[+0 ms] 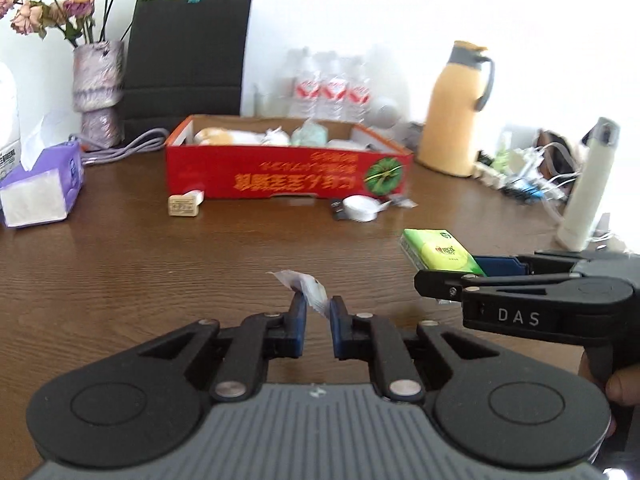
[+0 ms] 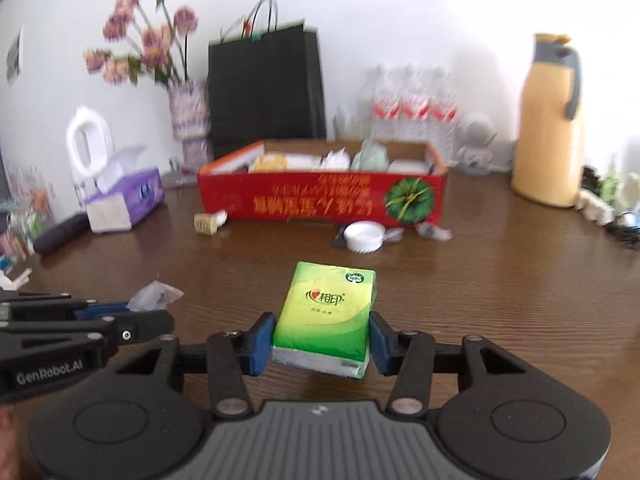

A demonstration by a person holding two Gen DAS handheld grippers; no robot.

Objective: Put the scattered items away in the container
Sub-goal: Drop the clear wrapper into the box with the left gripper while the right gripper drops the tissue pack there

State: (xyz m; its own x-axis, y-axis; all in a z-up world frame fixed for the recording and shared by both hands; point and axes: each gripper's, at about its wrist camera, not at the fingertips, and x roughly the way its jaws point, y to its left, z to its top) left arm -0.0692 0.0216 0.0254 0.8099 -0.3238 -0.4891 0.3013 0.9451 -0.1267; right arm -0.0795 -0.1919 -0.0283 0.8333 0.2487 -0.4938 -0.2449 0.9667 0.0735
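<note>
My left gripper [image 1: 317,304] is shut on a small clear crumpled wrapper [image 1: 306,285], held above the brown table; the same wrapper [image 2: 154,295] shows at the left of the right wrist view. My right gripper [image 2: 322,330] is shut on a green tissue pack [image 2: 326,316], which also appears at the right of the left wrist view as the green pack [image 1: 440,255]. The red cardboard box [image 1: 288,174] stands ahead at the back of the table with several items inside. In front of it lie a small wooden stamp block [image 1: 183,205], a white round lid [image 1: 360,208] and a little wrapper [image 2: 434,233].
A purple tissue box [image 1: 44,184] sits at the left, with a flower vase [image 1: 98,92] and a black paper bag [image 1: 188,60] behind. Water bottles [image 1: 332,88], a yellow thermos jug [image 1: 460,108], a white bottle [image 1: 588,184] and tangled cables [image 1: 532,184] crowd the right rear.
</note>
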